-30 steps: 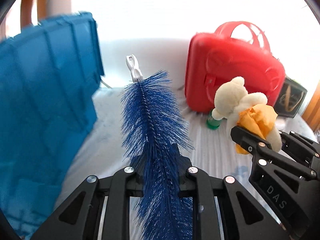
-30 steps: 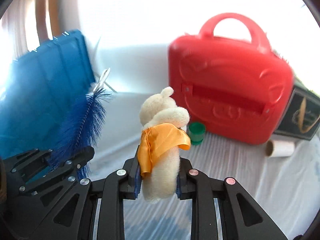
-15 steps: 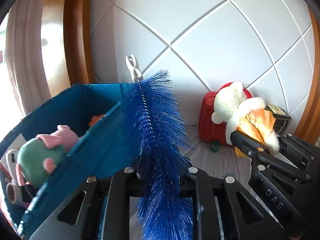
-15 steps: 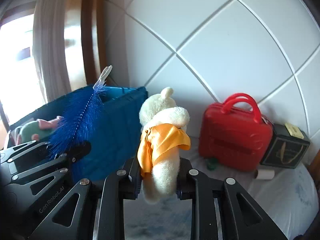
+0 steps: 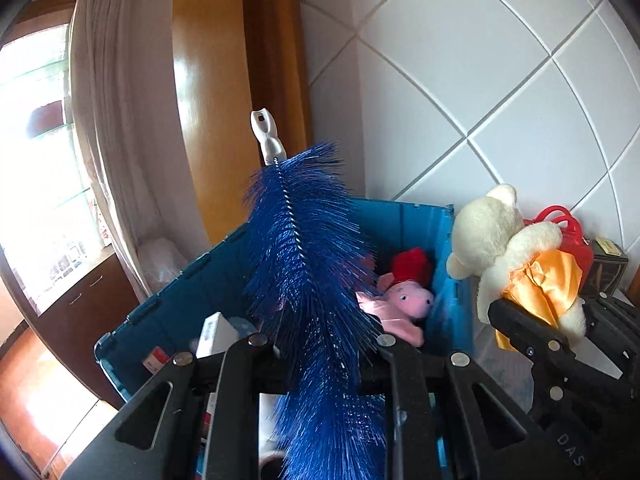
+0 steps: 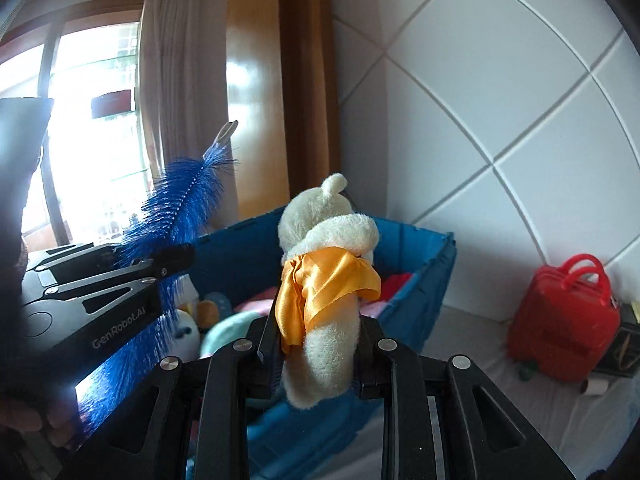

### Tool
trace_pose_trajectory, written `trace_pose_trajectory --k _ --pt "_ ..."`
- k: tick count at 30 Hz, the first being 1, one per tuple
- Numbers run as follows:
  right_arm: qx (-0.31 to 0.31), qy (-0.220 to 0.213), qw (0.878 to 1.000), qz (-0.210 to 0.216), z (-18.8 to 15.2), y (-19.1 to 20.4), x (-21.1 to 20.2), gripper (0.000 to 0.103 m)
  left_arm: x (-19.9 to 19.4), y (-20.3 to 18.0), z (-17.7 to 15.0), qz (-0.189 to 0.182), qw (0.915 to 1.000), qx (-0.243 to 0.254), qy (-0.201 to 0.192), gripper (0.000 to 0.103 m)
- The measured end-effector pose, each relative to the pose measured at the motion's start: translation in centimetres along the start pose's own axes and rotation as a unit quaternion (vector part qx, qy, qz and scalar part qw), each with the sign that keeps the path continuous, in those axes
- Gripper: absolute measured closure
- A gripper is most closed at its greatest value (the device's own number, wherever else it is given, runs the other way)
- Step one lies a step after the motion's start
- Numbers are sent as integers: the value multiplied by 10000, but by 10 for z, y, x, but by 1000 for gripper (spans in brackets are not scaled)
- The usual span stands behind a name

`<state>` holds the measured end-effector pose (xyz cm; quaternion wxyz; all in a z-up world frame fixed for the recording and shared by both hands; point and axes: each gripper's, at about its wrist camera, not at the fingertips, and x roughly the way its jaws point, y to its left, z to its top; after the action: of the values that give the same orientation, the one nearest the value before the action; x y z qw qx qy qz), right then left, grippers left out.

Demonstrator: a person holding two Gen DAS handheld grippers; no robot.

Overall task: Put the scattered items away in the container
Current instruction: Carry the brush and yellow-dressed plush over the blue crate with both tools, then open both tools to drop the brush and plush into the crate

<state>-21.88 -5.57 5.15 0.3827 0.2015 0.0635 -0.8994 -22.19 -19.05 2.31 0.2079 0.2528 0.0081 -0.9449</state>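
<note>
White tiled wall (image 6: 520,92) with diagonal grout lines. Cream curtain (image 6: 172,72) hung beside a bright window (image 6: 92,128). Glossy wooden panel (image 5: 208,92) set between curtain and tiles. Low dark wooden cabinet (image 5: 76,312) seen beneath the window.

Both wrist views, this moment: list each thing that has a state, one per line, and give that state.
left gripper: shut on the blue brush
blue brush: held upright above the bin
right gripper: shut on the plush bear
plush bear: held upright, orange cloth around it
blue bin: open, toys inside
pink pig plush: lying in the bin
red case: closed, standing outside the bin
</note>
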Motion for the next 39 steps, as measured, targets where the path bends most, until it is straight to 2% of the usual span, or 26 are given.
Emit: trace_pose_trajectory --k 3,8,15,20,27,35,39 --pt "89 129 9998 -109 8 42 34 78 32 43 7 -75 9996 223 173 84" --pt "381 713 9964 -266 12 94 93 78 93 85 6 -292 9959 485 703 84" --pt "683 1621 9820 -687 -3 103 154 78 151 95 -21 -794 9840 605 1478 82" --pt "722 2001 9729 -903 -16 99 175 78 157 83 -36 -1018 9773 693 1724 80" --pt "690 2055 9708 -1028 -14 99 187 78 146 81 -30 -975 9778 713 1710 76" --pt "639 1918 9731 -1107 -14 108 172 72 135 100 -32 -913 9819 446 1599 52" --pt "555 1750 9764 -1137 -12 115 156 55 118 116 -33 -902 9855 244 1414 40"
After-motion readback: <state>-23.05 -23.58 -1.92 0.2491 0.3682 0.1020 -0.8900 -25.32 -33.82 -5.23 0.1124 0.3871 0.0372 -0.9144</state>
